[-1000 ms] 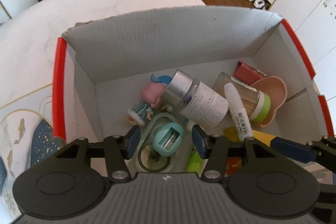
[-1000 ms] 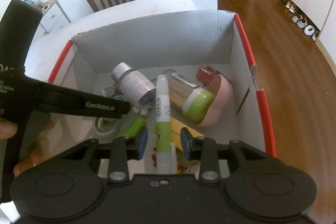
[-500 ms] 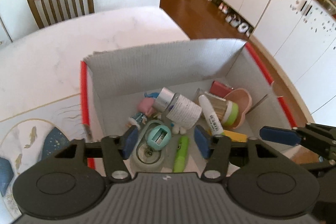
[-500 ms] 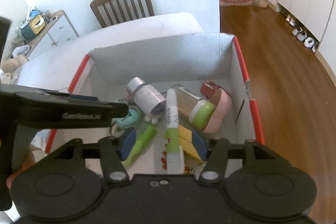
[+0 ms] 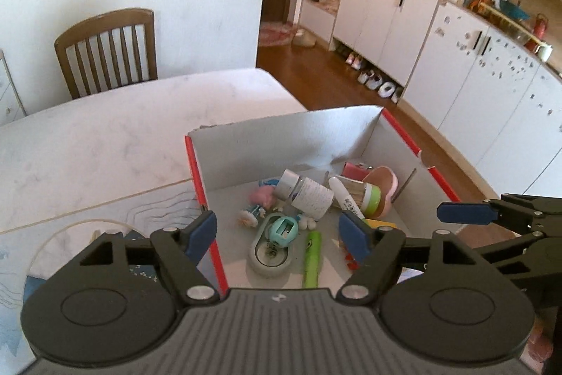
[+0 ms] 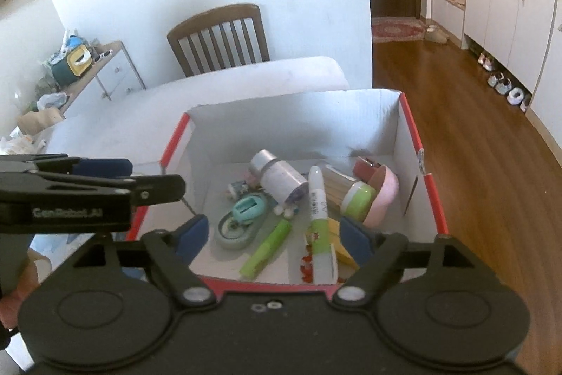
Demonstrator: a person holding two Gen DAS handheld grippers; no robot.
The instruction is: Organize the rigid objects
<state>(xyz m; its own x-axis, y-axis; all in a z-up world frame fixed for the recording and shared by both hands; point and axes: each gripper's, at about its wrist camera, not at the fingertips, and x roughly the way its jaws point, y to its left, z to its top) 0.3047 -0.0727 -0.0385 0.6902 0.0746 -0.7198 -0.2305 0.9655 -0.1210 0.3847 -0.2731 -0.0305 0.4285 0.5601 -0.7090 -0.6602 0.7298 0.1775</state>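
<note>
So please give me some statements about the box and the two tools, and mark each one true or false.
1. The box holds several things. True.
2. The green marker stands upright. False: it lies flat on the box floor.
3. The left tool grips the teal sharpener. False: its jaws are opening with nothing between them; the sharpener lies in the box.
4. The right tool holds nothing. True; its jaws are opening.
5. A wooden chair stands behind the table. True.
</note>
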